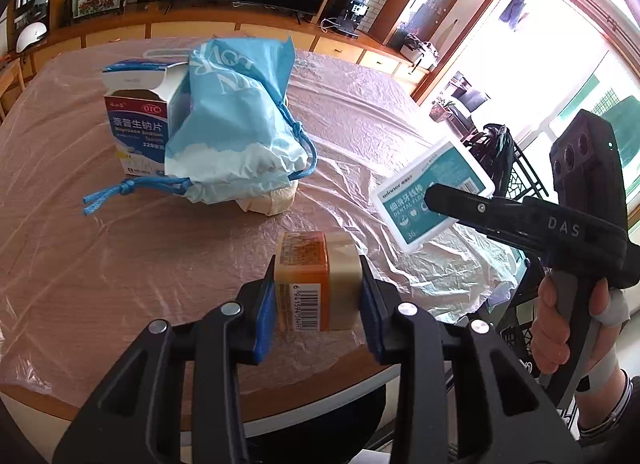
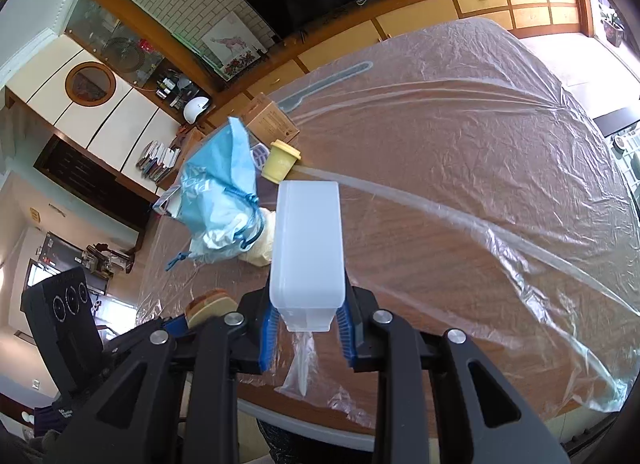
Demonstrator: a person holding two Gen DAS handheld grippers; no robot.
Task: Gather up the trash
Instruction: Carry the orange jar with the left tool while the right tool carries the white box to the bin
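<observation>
The small orange-labelled box [image 1: 316,284] sits clamped between the blue pads of the left tongs [image 1: 318,298], just over the near edge of the plastic-covered surface [image 1: 120,264]. To its right, the white dental floss case [image 1: 432,194] is pinched by one end in the right tongs [image 2: 306,314] and held clear of the surface. Both tongs are closed on trash, then, neither wide. Farther back lie a blue drawstring bag [image 1: 236,120], touching a medicine carton [image 1: 138,128], with something pale yellow tucked under the bag. A small yellow lidded pot [image 2: 280,162] rests beyond. I'd worry about the floss case: gripped only at its end, it could pivot or slip out if swung quickly. The loose plastic sheet might also snag a tong tip and drag the remaining pieces along.
</observation>
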